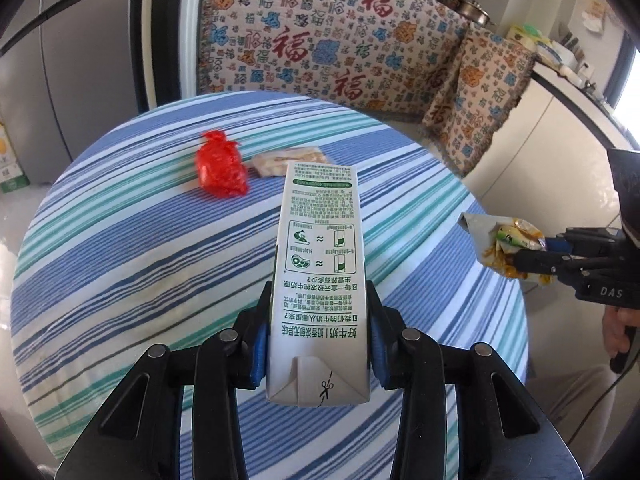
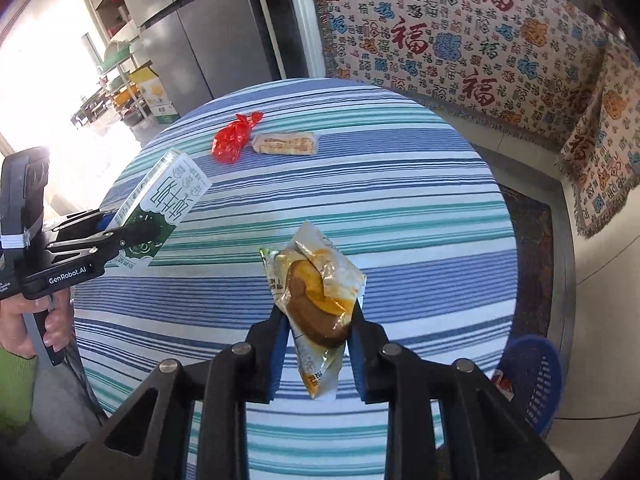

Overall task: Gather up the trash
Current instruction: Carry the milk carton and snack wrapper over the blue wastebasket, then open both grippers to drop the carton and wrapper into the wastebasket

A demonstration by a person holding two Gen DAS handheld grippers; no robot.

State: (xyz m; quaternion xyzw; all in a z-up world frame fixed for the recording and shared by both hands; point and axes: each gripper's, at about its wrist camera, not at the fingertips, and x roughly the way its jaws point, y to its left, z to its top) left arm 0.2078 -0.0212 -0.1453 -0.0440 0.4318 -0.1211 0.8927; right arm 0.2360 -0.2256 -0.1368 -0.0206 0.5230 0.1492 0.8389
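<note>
My left gripper (image 1: 318, 332) is shut on a white and green milk carton (image 1: 320, 264) and holds it above the striped round table (image 1: 120, 248); the carton also shows in the right wrist view (image 2: 160, 208). My right gripper (image 2: 316, 320) is shut on a crumpled snack wrapper (image 2: 316, 288) stained orange and brown, held above the table; the wrapper also shows in the left wrist view (image 1: 504, 244). A red plastic bag (image 1: 220, 164) and a pale flat wrapper (image 1: 288, 158) lie on the far part of the table; they also show in the right wrist view as the red bag (image 2: 234, 138) and the pale wrapper (image 2: 286, 144).
A blue plastic basket (image 2: 532, 376) stands on the floor by the table's right edge. A sofa with a patterned cover (image 1: 340, 40) runs behind the table. A grey fridge (image 2: 192, 32) stands at the back left. A white counter (image 1: 560, 128) is at the right.
</note>
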